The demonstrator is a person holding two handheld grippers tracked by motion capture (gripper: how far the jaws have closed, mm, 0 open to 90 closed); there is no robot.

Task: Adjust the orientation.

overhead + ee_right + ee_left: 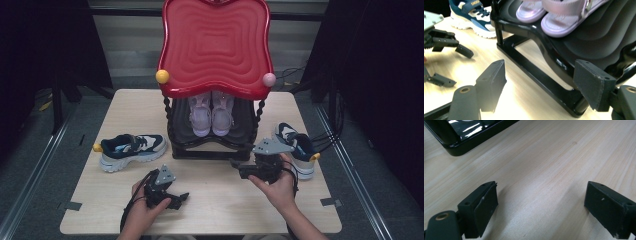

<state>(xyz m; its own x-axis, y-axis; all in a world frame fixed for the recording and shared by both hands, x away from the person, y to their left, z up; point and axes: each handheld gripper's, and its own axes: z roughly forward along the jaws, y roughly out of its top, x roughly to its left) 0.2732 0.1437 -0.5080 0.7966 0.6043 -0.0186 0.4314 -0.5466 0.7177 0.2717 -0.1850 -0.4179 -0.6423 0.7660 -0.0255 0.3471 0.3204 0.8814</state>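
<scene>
A two-tier shoe rack (210,145) stands at the table's middle back, with a red wavy top shelf (215,45). On its black lower shelf (599,37) sits a pair of pink sandals (211,114) (564,17). One navy and white sneaker (131,150) (471,15) lies left of the rack, and its mate (299,147) lies to the right. My left gripper (181,198) (541,192) rests low over bare wood, open and empty. My right gripper (236,168) (541,72) is open and empty, pointing at the rack's base near its front right corner.
The rack's black base corner (461,145) lies ahead and left of my left gripper's jaws. The light wooden table (225,205) has bare room along its front. A yellow knob (162,76) and a pink knob (269,79) stick out from the red shelf. Cables (325,137) trail off right.
</scene>
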